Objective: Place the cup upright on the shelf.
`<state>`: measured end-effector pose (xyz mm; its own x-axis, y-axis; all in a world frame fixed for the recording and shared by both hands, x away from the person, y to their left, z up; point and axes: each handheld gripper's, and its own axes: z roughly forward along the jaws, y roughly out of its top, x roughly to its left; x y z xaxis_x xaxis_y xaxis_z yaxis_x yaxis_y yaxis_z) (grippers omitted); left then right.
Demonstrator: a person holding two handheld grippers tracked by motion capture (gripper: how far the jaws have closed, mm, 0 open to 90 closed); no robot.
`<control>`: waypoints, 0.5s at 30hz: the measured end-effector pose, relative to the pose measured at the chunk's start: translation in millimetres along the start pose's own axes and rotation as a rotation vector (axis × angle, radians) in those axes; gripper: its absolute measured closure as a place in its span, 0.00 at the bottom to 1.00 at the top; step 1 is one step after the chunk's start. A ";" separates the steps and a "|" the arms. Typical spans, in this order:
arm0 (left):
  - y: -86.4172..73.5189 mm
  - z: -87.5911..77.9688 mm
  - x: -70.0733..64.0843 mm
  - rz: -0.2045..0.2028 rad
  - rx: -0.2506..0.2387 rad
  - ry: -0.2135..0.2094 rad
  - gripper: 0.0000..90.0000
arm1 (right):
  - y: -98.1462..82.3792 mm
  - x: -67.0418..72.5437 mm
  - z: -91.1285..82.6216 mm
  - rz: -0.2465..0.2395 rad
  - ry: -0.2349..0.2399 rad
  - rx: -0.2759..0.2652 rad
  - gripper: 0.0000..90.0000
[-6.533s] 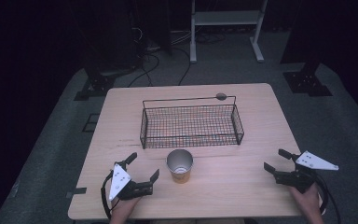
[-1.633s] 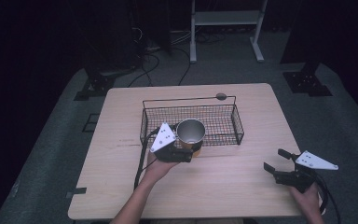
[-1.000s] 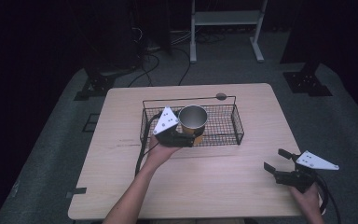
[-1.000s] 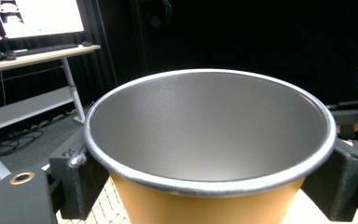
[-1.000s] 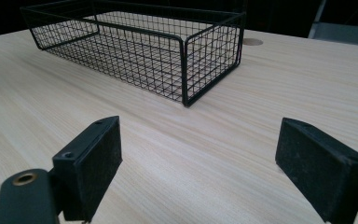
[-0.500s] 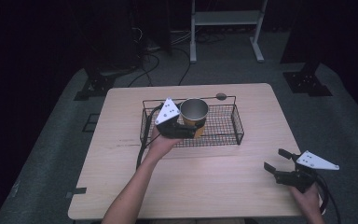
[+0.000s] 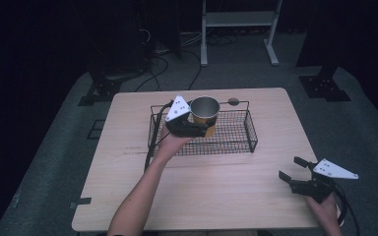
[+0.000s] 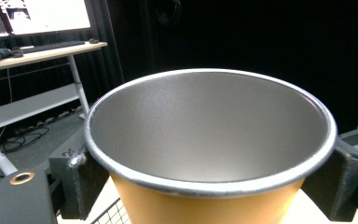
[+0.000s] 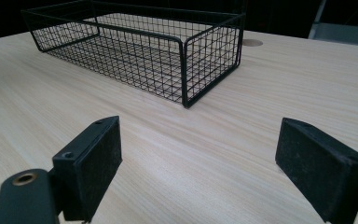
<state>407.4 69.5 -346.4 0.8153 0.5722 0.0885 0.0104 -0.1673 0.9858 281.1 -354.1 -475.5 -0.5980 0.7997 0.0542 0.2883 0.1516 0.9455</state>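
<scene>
From the high view, we held the cup (image 7: 205, 110) in our left tool (image 7: 203, 129), its jaws closed on the orange wall, over the rear left part of the wire basket (image 7: 236, 142) on the desk (image 7: 202, 191); whether the cup's base touched the mesh we could not tell. Our right tool (image 7: 291, 169) hovered near the desk's front right corner, jaws spread wide and holding nothing, well apart from the basket. We judged the main risk to be letting go while the cup sat high or tilted: it could drop, tip on the mesh and roll against the basket wall. From the left gripper view, the cup (image 8: 209, 154) stood upright between the two black jaws, which pressed its sides just under the silver rim; the inside looked empty. The grip was high on a tapered wall, so we judged that a loosened squeeze might let the cup slide down through the jaws, and too hard a squeeze might dent it. A corner of the basket (image 8: 116, 214) showed below. From the right gripper view, the jaws stood far apart over bare desk (image 9: 205, 154), with the basket (image 9: 186, 70) ahead; a careless reach from that side could nudge the light basket.
</scene>
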 end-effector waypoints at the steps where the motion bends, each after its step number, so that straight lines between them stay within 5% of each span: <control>1: 0.0 0.0 0.0 0.000 0.000 0.000 0.14 | 0.0 0.0 0.0 0.000 0.000 0.000 0.15; 15: 5.3 12.8 12.2 -0.006 0.012 0.009 0.14 | 0.0 0.0 -0.3 0.001 0.002 -0.002 0.15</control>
<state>424.8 65.3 -341.9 0.8103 0.5800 0.0844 0.0221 -0.1741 0.9845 280.8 -354.3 -475.4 -0.5989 0.7989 0.0559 0.2875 0.1494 0.9460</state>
